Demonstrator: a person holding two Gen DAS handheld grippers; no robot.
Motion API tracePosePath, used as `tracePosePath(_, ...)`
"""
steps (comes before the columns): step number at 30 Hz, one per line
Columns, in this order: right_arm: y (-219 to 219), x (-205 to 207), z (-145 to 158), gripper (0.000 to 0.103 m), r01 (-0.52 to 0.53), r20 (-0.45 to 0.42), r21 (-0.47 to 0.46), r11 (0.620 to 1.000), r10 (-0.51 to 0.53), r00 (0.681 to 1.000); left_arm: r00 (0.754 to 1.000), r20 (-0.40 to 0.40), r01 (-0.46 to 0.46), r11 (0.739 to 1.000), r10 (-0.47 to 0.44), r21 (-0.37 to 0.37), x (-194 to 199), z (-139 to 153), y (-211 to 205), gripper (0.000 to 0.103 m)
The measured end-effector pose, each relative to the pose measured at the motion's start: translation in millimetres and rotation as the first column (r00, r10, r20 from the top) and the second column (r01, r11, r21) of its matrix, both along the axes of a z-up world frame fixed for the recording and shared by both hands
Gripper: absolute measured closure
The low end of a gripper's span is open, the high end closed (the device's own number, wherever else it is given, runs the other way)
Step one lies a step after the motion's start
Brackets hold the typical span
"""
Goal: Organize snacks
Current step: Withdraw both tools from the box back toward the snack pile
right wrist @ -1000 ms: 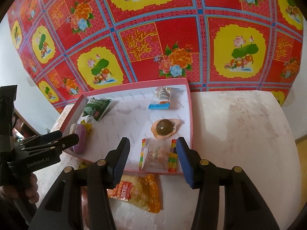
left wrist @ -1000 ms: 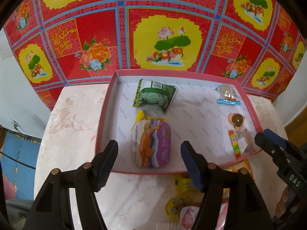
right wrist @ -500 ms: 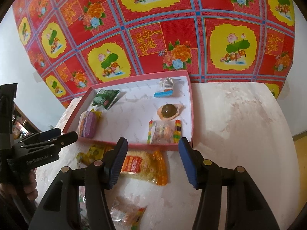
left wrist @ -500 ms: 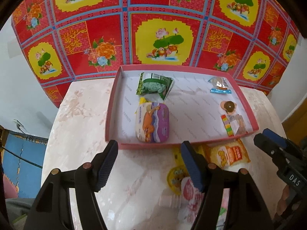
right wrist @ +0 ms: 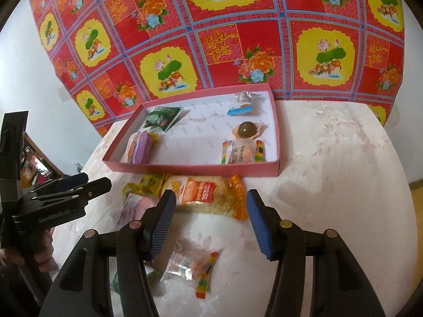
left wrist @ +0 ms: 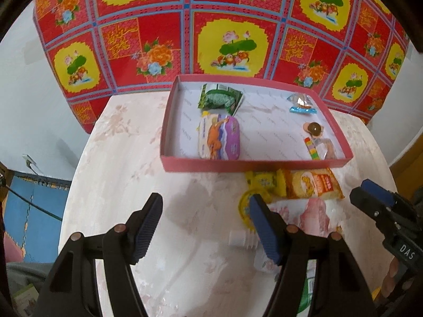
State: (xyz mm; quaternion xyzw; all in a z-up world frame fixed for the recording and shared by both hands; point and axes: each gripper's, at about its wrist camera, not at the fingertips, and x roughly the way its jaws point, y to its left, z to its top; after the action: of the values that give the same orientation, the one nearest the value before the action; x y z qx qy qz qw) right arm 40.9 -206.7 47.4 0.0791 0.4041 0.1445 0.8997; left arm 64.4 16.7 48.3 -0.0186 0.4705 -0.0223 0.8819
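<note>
both grippers empty, jaws apart, hovering over the pale marbled table (left wrist: 119, 174) on the near side of the pink tray (left wrist: 253, 164).

left gripper (left wrist: 203, 227): nothing between the pads, bare tabletop under it. wide free area to its left, out to the rounded table edge. its right finger overlaps a yellow round snack (left wrist: 244, 203) and a white-capped pouch (left wrist: 239, 237) in view.

right gripper (right wrist: 210, 220): jaws spread, no contact. orange snack bag (right wrist: 203, 192) lies just beyond the tips, touching the tray's near wall. clear candy packet (right wrist: 190, 261) with a rainbow strip sits low between the fingers on the table. right of it the table is bare out to the far edge.

loose pile in front of the tray: yellow packet (left wrist: 261, 182), orange bag, pink wrapper (left wrist: 316, 214), all bunched between the two grippers.

in the tray: green packet (left wrist: 220, 99) at the back left, purple-orange pack (left wrist: 219, 137) against the near wall, blue-edged clear packet (left wrist: 301, 103) back right, brown round sweet (left wrist: 313, 129) and a rainbow-strip packet (left wrist: 318, 149) along the right wall. tray centre is free.

red floral cloth (right wrist: 238, 26) hangs right behind the tray's far edge.
</note>
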Motion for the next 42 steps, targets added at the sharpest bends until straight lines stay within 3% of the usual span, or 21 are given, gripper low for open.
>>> tracePosePath(26,16.8,-42.2,-22.2,0.046,-0.067,-0.071,-0.051,0.996,0.063,0.995,1.000,-0.017,-0.014,1.000,0.014,-0.016,-39.3,-11.5,8.1,0.031)
tracePosePath(38,22.4,-40.7,-36.8,0.046,-0.073,-0.096,-0.040,0.997,0.069,0.993,0.999,-0.025,0.022,0.999,-0.023,-0.027,-56.5,-11.9,-6.4,0.031)
tracePosePath(42,22.4,-42.1,-37.4,0.063,-0.074,-0.085,-0.039,0.996,0.071,0.994,0.999,-0.023,0.034,0.999,-0.035,-0.031,-60.9,-10.1,-10.5,0.031)
